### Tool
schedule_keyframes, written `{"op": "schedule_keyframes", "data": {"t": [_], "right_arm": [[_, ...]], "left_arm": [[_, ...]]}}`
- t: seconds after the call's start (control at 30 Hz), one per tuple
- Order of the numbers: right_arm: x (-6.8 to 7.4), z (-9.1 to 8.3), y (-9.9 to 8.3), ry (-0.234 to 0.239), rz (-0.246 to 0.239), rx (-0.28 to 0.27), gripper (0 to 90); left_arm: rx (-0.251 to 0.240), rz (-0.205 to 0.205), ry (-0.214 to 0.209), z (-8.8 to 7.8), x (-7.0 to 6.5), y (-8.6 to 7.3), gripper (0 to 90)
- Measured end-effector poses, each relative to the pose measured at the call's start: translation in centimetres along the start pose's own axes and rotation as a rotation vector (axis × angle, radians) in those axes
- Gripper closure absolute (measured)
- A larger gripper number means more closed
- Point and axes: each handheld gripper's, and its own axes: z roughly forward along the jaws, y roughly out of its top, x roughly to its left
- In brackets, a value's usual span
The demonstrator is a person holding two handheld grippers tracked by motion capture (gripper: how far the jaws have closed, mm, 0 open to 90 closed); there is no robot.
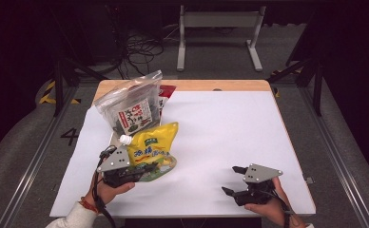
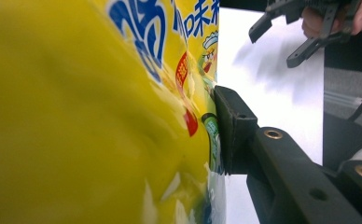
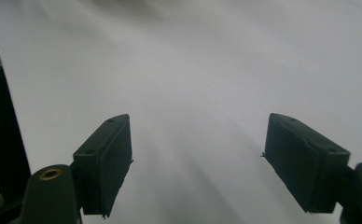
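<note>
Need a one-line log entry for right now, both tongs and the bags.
left tongs: shut on yellow pouch | right tongs: open, nothing held | clear bag: far-left of table

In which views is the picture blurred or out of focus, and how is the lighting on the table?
High view: the white table sheet is brightly lit, the room behind dark. Left gripper view: the yellow pouch in the left claw is very close and soft, its near part a yellow blur. Right gripper view: the sheet is streaked by blur, while the open right claw looks sharper.
</note>
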Motion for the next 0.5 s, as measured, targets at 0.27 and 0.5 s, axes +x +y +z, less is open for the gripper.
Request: {"op": "schedule_keyframes", "data": {"t": [0.27, 0.5], "right_arm": [[-0.8, -0.5, -0.6, -0.036, 0.054, -0.028, 21.0], [-1.0, 0.0, -0.5, -0.033, 0.053, -0.035, 19.7]], "left_arm": [[-0.025, 0.000, 0.034, -1.6, 0.2, 0.2, 70.4], [-0.047, 0.008, 0.060, -2.8, 0.7, 0.5, 70.4]]}}
